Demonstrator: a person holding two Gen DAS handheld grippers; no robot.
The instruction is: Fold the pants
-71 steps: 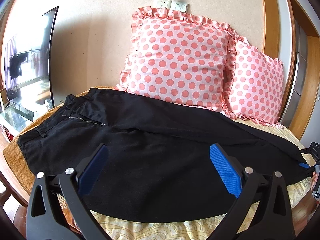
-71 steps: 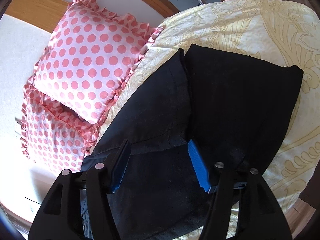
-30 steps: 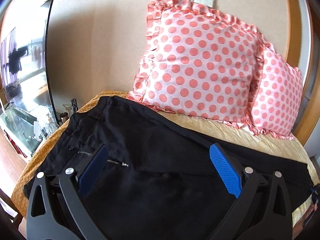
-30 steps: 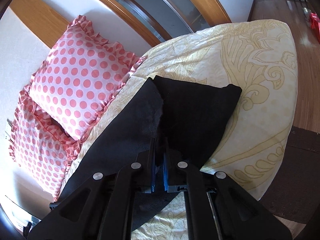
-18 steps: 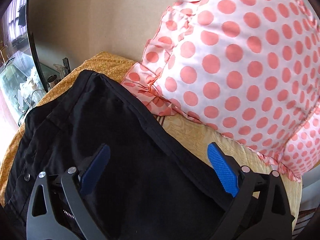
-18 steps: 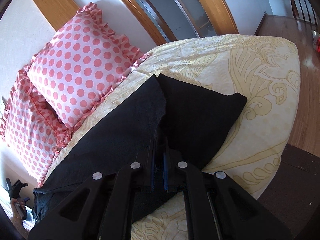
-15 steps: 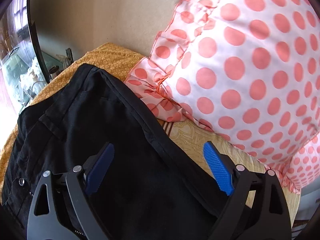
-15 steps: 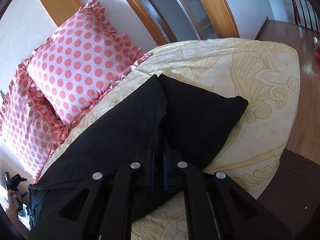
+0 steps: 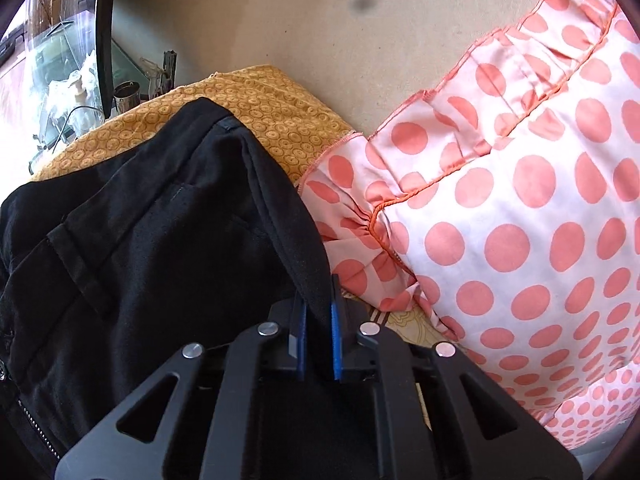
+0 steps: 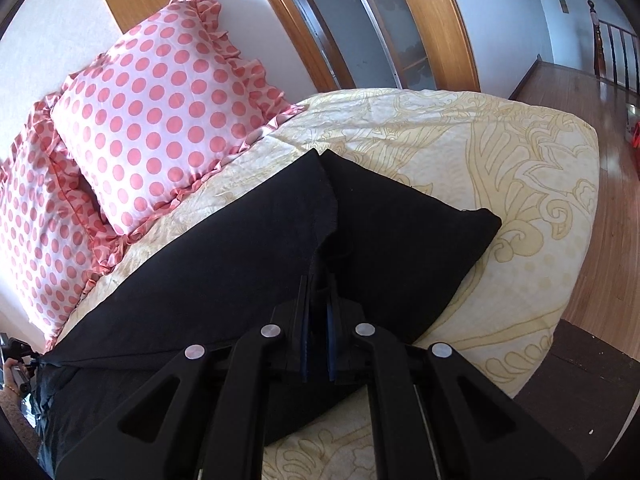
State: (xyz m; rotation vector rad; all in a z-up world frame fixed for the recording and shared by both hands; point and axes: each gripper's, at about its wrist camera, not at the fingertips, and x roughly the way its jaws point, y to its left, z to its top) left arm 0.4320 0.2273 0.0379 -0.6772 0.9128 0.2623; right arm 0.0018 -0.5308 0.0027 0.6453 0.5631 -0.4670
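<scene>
Left claw newly clamping pants, bed

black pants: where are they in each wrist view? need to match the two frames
Left wrist: black pants fill the left half, waistband edge pinched in the left gripper.
Right wrist: they run across the centre, leg end pinched in the right gripper.
Shared landmark: polka-dot pillow.

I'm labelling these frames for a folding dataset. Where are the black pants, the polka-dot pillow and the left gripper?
black pants (image 9: 152, 248), left wrist view, on the hip panel near the waistband.
polka-dot pillow (image 9: 512, 216), left wrist view, on its front face.
left gripper (image 9: 316, 312), left wrist view, between the blue pads shut on the pants' edge.
</scene>
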